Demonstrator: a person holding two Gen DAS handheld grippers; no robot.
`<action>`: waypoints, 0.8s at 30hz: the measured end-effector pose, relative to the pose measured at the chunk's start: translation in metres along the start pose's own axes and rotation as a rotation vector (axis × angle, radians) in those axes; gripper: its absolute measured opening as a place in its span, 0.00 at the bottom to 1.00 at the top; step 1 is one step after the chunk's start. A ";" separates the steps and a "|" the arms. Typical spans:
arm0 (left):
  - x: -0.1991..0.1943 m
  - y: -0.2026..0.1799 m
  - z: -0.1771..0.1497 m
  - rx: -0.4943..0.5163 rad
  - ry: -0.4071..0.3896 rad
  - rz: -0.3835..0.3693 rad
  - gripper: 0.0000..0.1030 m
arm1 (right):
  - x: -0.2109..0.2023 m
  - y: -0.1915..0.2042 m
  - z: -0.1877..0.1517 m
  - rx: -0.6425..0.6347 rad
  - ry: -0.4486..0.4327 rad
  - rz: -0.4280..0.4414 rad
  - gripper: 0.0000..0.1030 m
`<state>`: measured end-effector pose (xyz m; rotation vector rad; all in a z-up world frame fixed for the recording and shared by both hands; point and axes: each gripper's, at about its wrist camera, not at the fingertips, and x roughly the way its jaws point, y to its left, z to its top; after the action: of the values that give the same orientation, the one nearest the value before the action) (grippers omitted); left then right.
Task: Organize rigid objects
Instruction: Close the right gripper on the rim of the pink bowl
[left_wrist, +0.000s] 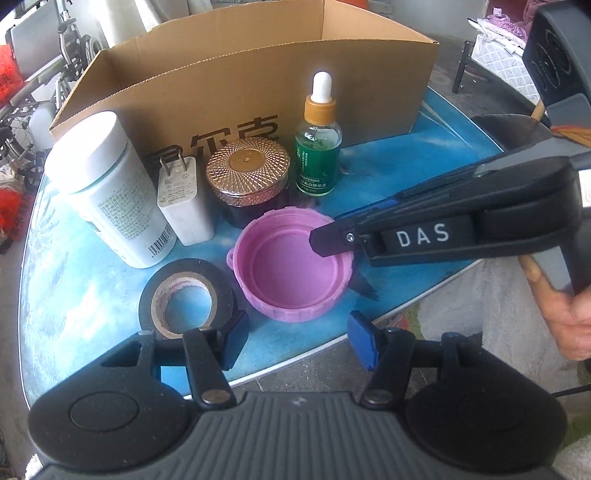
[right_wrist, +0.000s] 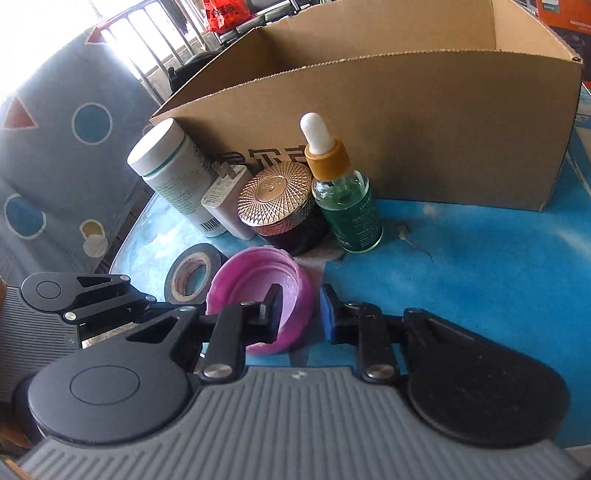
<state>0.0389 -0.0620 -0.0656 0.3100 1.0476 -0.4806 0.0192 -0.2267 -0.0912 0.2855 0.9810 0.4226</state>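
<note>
On table (left_wrist: 92, 288) | right gripper (right_wrist: 299, 314) pinches pink lid (left_wrist: 295, 273) rim; left gripper (left_wrist: 295, 339) gaping

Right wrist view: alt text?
The right gripper has its fingers closed on the wall of an upturned pink cap on a blue table. Behind it: tape, a jar, a dropper bottle, an open cardboard box.

Blue table (left_wrist: 92, 280) carries box (left_wrist: 258, 81), bottles, jar, charger, tape, pink lid (left_wrist: 291, 269)
</note>
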 end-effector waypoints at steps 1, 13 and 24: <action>0.000 0.000 0.001 -0.002 -0.002 -0.012 0.59 | 0.002 0.000 -0.001 -0.002 0.006 0.000 0.12; -0.001 -0.024 0.004 0.059 -0.042 -0.080 0.59 | -0.025 -0.019 -0.019 0.023 0.003 -0.045 0.10; 0.007 -0.037 0.010 0.133 -0.039 -0.033 0.61 | -0.029 -0.027 -0.021 0.057 -0.008 -0.052 0.13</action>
<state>0.0304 -0.1004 -0.0677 0.4002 0.9864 -0.5850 -0.0065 -0.2629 -0.0925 0.3123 0.9921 0.3468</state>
